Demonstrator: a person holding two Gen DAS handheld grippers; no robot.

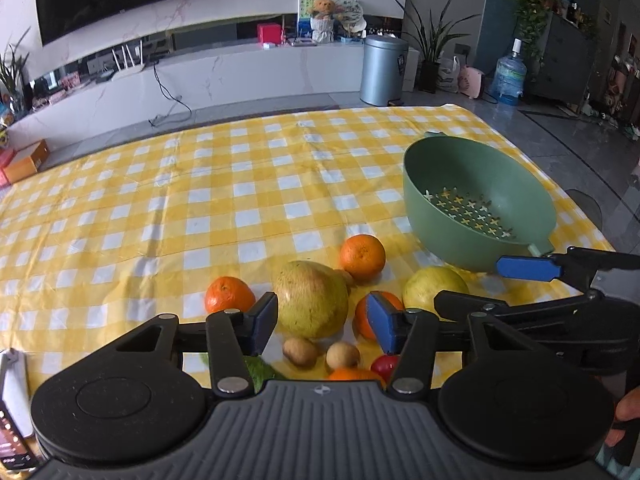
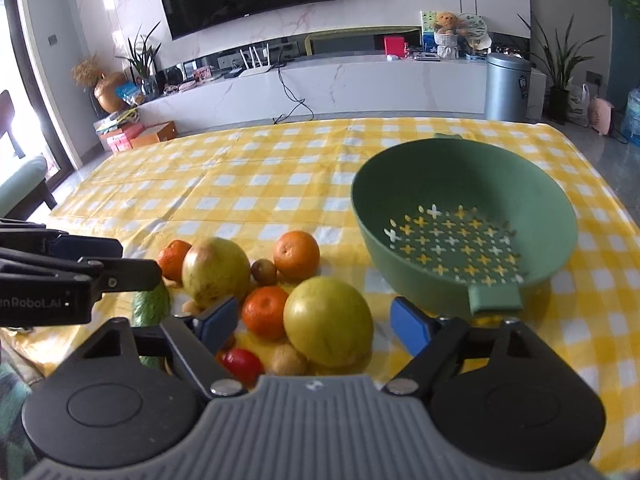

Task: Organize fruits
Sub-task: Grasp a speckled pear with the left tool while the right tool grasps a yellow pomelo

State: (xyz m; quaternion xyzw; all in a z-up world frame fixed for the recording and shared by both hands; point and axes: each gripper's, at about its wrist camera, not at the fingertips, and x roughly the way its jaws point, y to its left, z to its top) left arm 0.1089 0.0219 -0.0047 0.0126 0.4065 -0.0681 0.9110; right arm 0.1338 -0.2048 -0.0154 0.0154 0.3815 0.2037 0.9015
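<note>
A pile of fruit lies on the yellow checked cloth [image 1: 200, 184]. In the left wrist view my left gripper [image 1: 322, 322] is open, its blue pads on either side of a big yellow-green pear-shaped fruit [image 1: 312, 300], with a gap on the right. Oranges [image 1: 363, 257] [image 1: 229, 294], small brown fruits [image 1: 300, 351] and a red tomato [image 1: 384, 366] lie around it. In the right wrist view my right gripper [image 2: 316, 322] is open around a round yellow fruit [image 2: 328, 320], pads clear of it. An empty green colander [image 2: 460, 176] stands just right of the pile.
The two grippers work side by side: the right gripper [image 1: 468, 282] shows at the left wrist view's right edge, and the left gripper [image 2: 140, 260] at the right wrist view's left edge. A green vegetable [image 2: 152, 306] lies under it. A phone [image 1: 12, 440] lies at the near left.
</note>
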